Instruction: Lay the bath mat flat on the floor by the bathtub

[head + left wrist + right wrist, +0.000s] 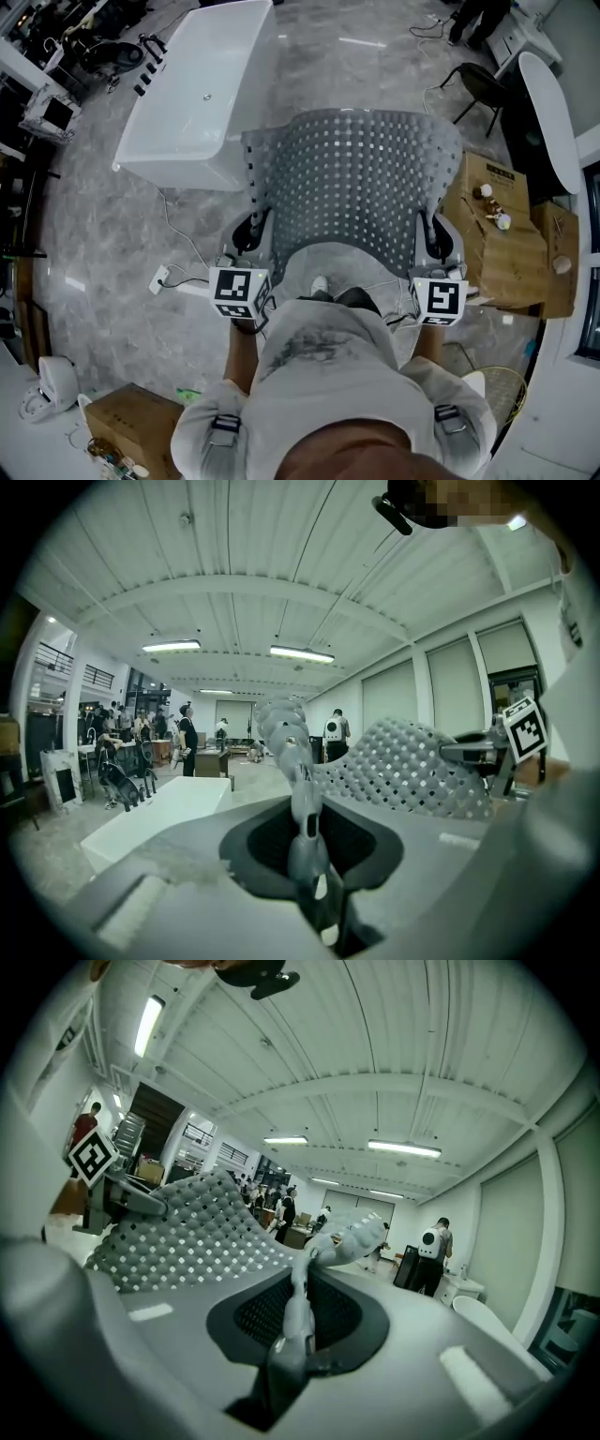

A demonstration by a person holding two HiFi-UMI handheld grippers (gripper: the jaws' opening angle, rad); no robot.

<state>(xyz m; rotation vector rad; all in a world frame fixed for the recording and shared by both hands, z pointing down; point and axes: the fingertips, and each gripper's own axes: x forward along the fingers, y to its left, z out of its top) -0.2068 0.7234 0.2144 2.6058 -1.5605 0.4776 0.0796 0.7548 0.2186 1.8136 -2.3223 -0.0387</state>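
1. No brand or word can be read. The only print is the black-and-white square markers on 2 cubes, 1 on the left gripper (253, 227) and 1 on the right gripper (433, 231). A small label (501, 173) sits on a cardboard box, too small to read.
2. There is 1 bath mat (361, 178), grey and dotted with rows of small holes. It is held up and spread wide between the 2 grippers, above the grey marbled floor (94, 234). It is not laid flat.
3. In its own view, the left gripper (309, 841) has its fingers clenched on the mat's edge, which stands up as a thin fold between them. The rest of the bath mat (403, 766) stretches toward 3 o'clock.
4. In its own view, the right gripper (298, 1321) likewise has its fingers clenched on a pinched fold of the mat's edge. The bath mat (178, 1232) runs off toward 9 o'clock.
5. There is 1 white bathtub (197, 94), at 11 o'clock from the mat in the head view and apart from it.
6. There are 3 cardboard boxes: 2 (502, 234) at 3 o'clock beside the mat, with small items on top, and 1 at 7 o'clock.
7. There is 1 white power strip (161, 278) on the floor at 9 o'clock and 1 black chair (483, 84) at 1 o'clock.
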